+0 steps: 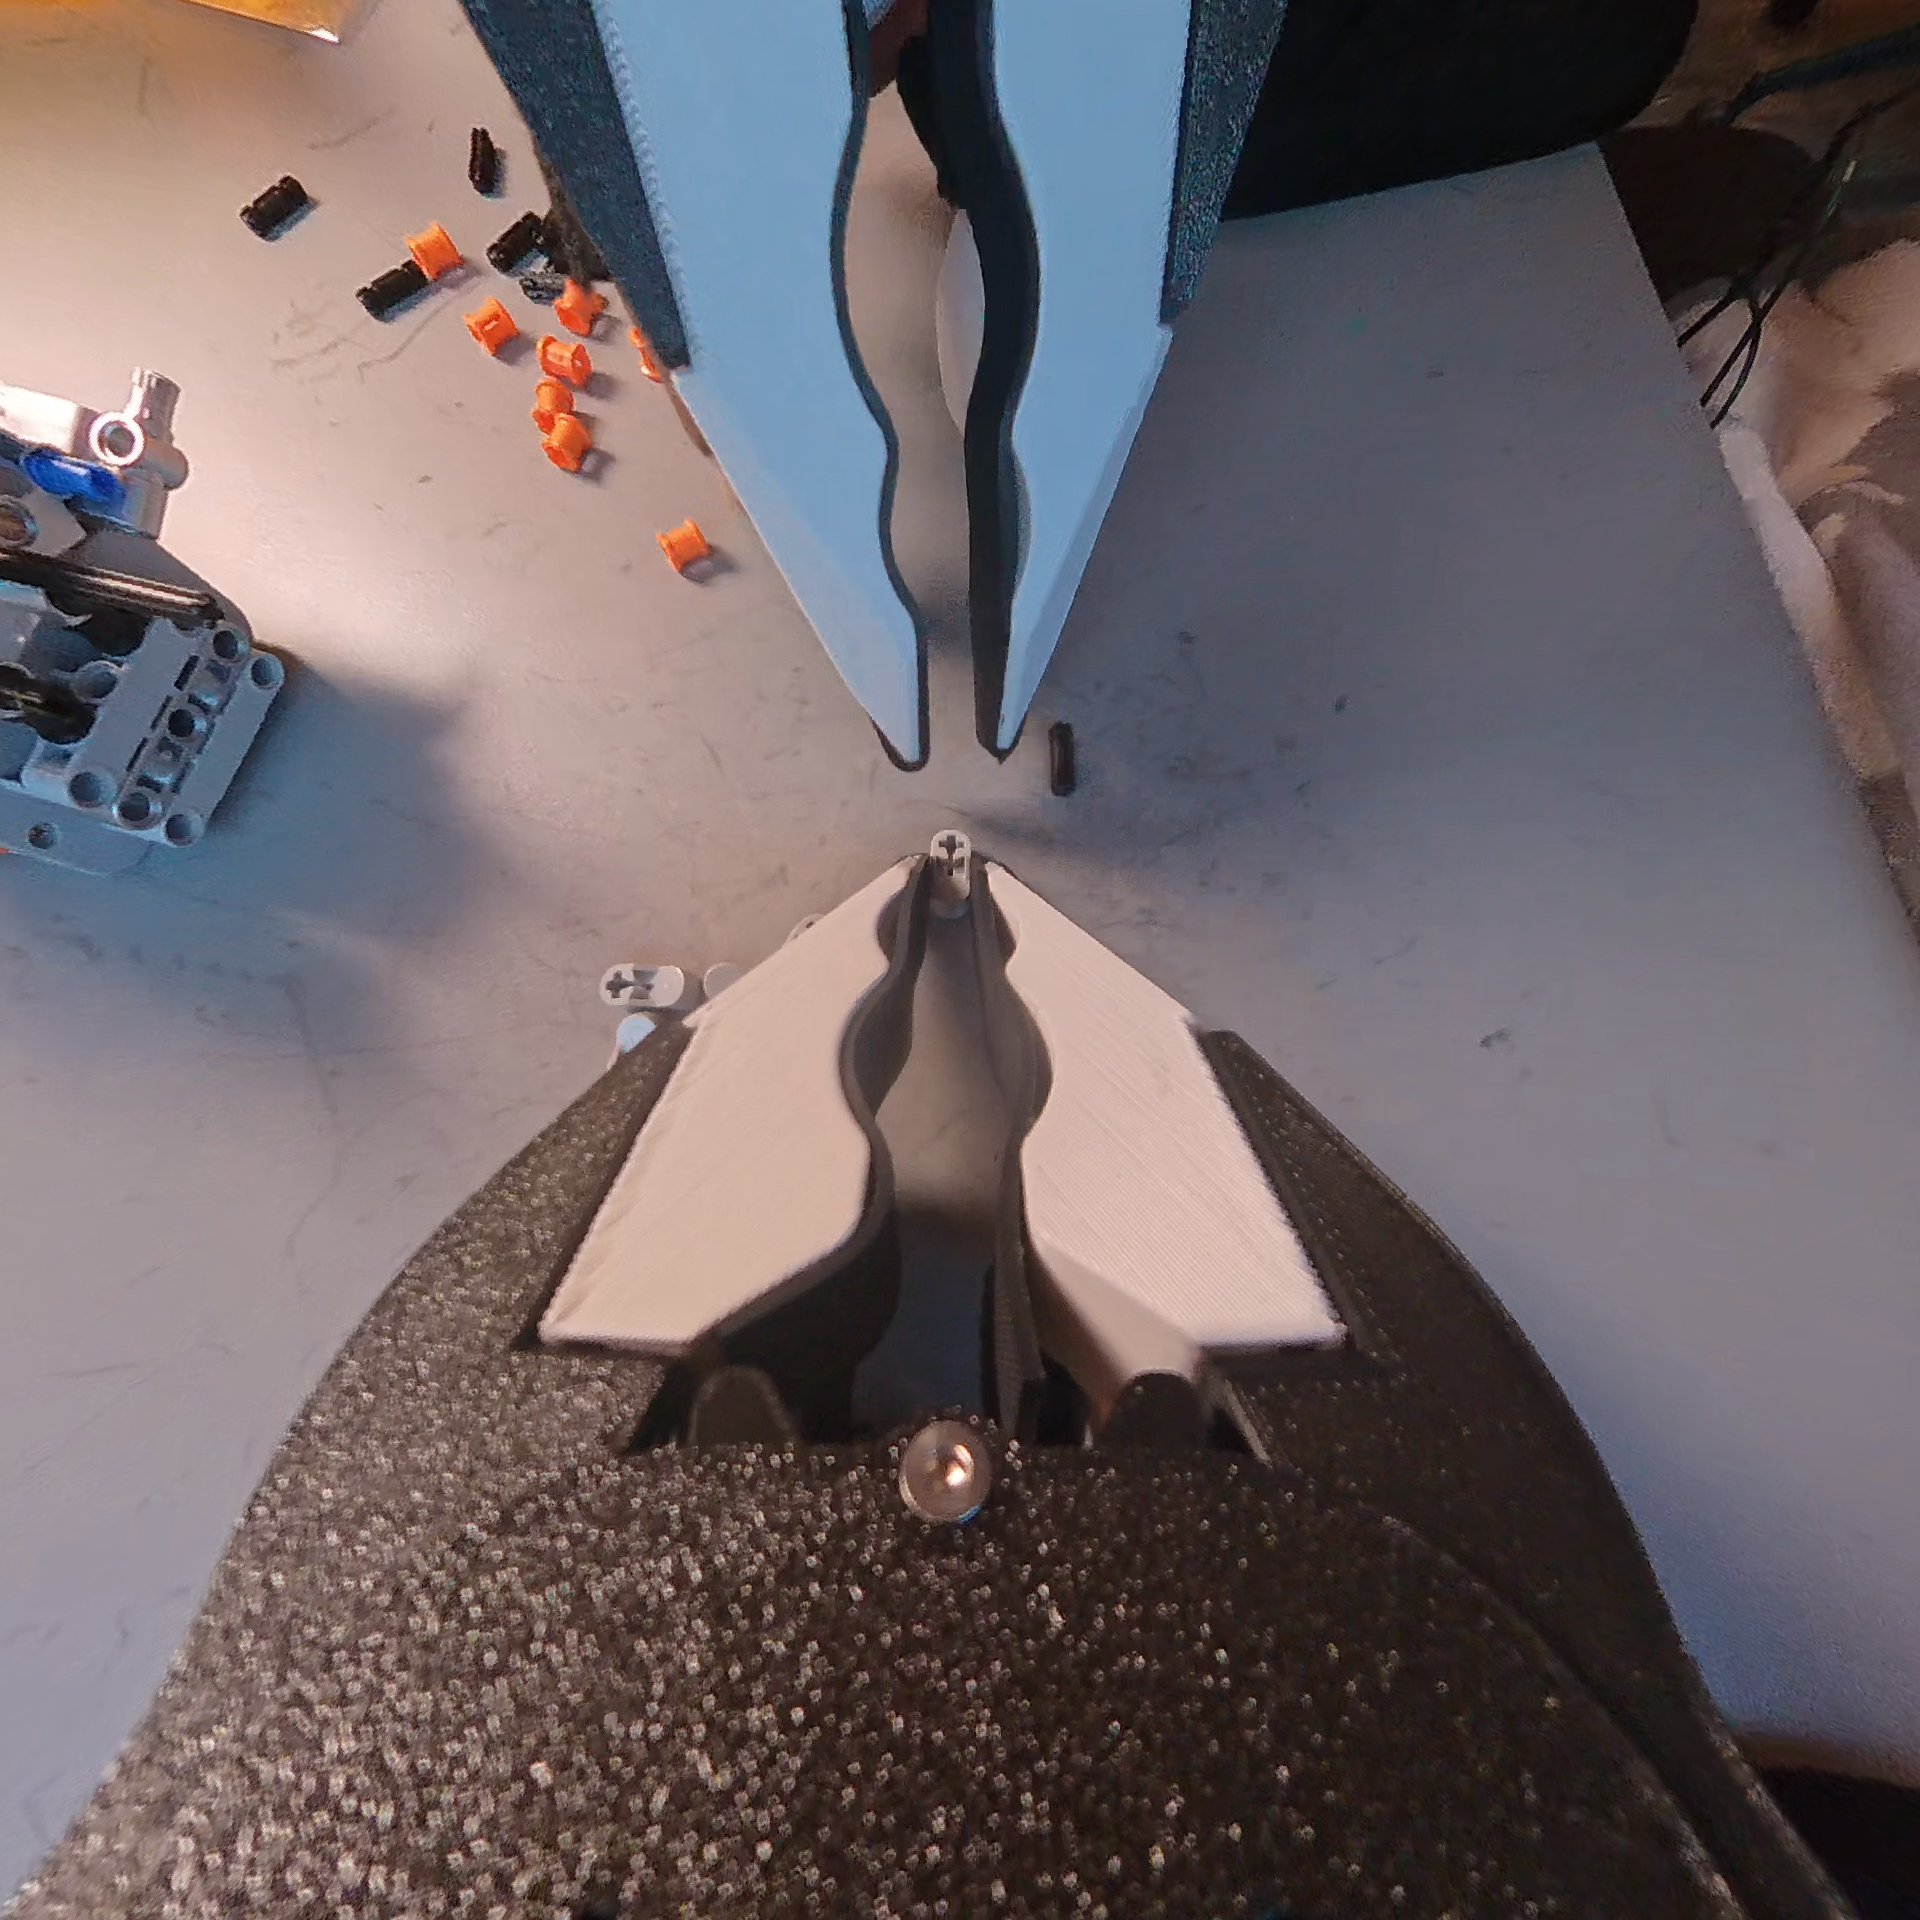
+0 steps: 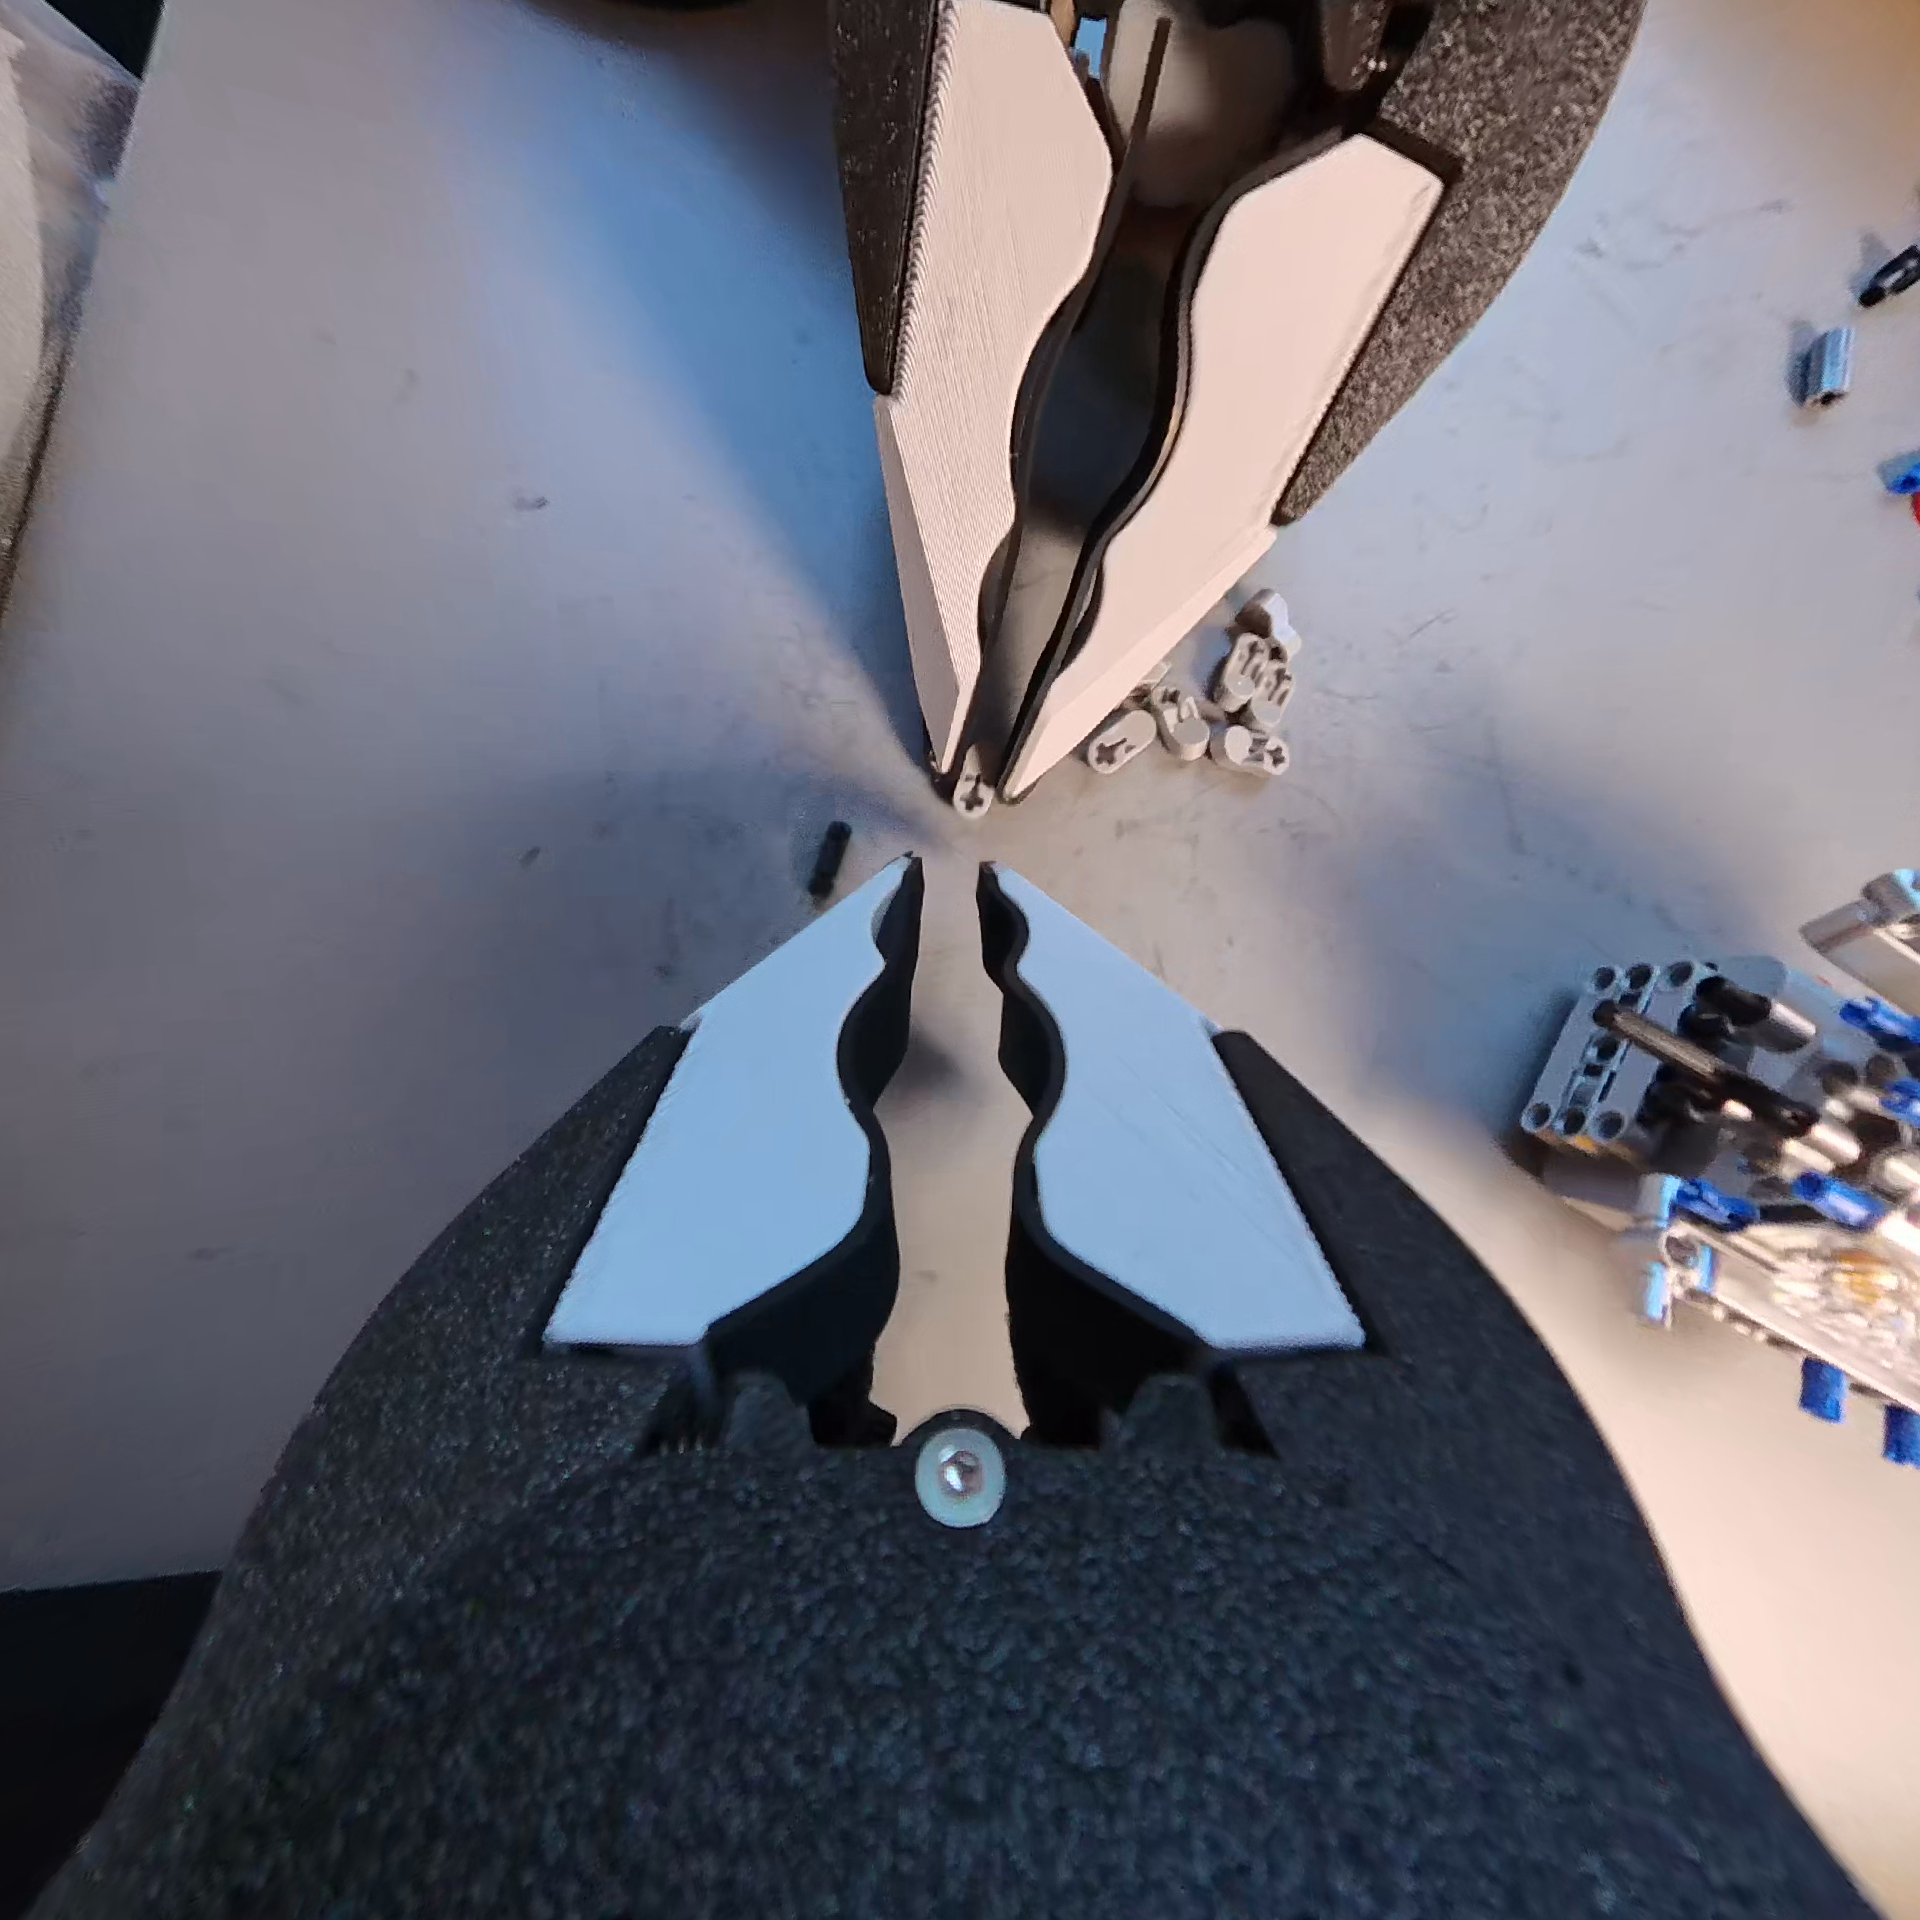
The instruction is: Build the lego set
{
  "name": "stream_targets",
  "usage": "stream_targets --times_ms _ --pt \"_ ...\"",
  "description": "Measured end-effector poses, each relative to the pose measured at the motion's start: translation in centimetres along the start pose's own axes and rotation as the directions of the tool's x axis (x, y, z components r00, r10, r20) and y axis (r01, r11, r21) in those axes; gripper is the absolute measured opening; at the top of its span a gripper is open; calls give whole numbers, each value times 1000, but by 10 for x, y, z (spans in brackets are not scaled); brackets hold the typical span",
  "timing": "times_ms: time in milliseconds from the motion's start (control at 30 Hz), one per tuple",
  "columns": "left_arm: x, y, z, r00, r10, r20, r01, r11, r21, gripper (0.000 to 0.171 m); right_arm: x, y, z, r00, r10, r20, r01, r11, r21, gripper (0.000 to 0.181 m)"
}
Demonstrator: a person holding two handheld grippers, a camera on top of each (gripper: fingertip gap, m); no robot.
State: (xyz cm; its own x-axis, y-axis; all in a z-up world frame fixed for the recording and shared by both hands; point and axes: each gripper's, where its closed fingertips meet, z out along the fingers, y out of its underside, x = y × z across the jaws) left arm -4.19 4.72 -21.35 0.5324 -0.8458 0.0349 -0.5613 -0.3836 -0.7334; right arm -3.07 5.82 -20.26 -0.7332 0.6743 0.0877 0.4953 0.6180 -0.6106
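Observation:
My left gripper (image 1: pixel 951 871) is shut on a small grey connector piece (image 1: pixel 951 847) with a cross-shaped hole, which sticks out past the fingertips just above the grey table. In the right wrist view the left gripper (image 2: pixel 968 771) comes in from the top with the same piece (image 2: pixel 971 798) at its tips. My right gripper (image 2: pixel 948 862) faces it tip to tip, a short gap away, with its jaws slightly apart and nothing between them. It also shows in the left wrist view (image 1: pixel 958 753). A small black pin (image 1: pixel 1060 756) lies on the table beside the right gripper's tips, and it also shows in the right wrist view (image 2: pixel 828 857).
A heap of grey connectors (image 2: pixel 1216 717) lies beside the left gripper. A grey, black and blue building-block assembly (image 1: pixel 114 665) (image 2: pixel 1704 1081) stands off to one side. Orange bushes (image 1: pixel 561 358) and black pins (image 1: pixel 275 203) are scattered beyond it. The table edge (image 1: pixel 1714 416) runs along the other side. The grippers are tip to tip, or close to it.

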Motion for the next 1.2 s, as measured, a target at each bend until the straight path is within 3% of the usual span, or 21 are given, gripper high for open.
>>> stream_targets --times_ms 167,267,367,500,700,800,900,967,1100,1133,1200 --pt "0 0 0 1000 -14 14 14 1000 2 6 -25 1 -7 995 86 54 -86 996 -2 14" --pt "0 0 0 999 -26 19 26 1000 2 6 -27 7 -1 993 119 -25 -119 993 -21 14" --pt "0 0 0 999 -24 25 24 1000 2 6 -27 7 5 984 179 -23 -179 984 -7 13" --pt "0 0 0 999 -30 41 30 1000 3 6 -23 6 6 983 176 -56 -176 984 1 0" --pt "-2 0 -1 996 -7 88 7 1000 4 11 -26 7 3 979 171 -110 -172 985 2 0" --pt "-1 1 -4 995 -12 104 11 1000 9 13 -14 11 -8 960 213 -181 -211 977 32 0" --pt "-3 1 -7 993 -17 120 15 1000 15 14 4 14 -14 931 284 -228 -279 959 57 18" --pt "-4 2 -9 991 -24 129 23 1000 16 14 19 17 -13 918 306 -251 -300 952 64 21" --pt "-6 2 -15 987 -43 152 39 999 30 15 42 23 -5 907 368 -206 -363 930 62 36" --pt "-6 2 -17 986 -50 160 45 998 36 15 46 25 -2 903 379 -203 -377 925 51 36" --pt "-9 2 -21 982 -63 178 55 997 46 15 50 26 -2 906 375 -196 -375 926 36 20"
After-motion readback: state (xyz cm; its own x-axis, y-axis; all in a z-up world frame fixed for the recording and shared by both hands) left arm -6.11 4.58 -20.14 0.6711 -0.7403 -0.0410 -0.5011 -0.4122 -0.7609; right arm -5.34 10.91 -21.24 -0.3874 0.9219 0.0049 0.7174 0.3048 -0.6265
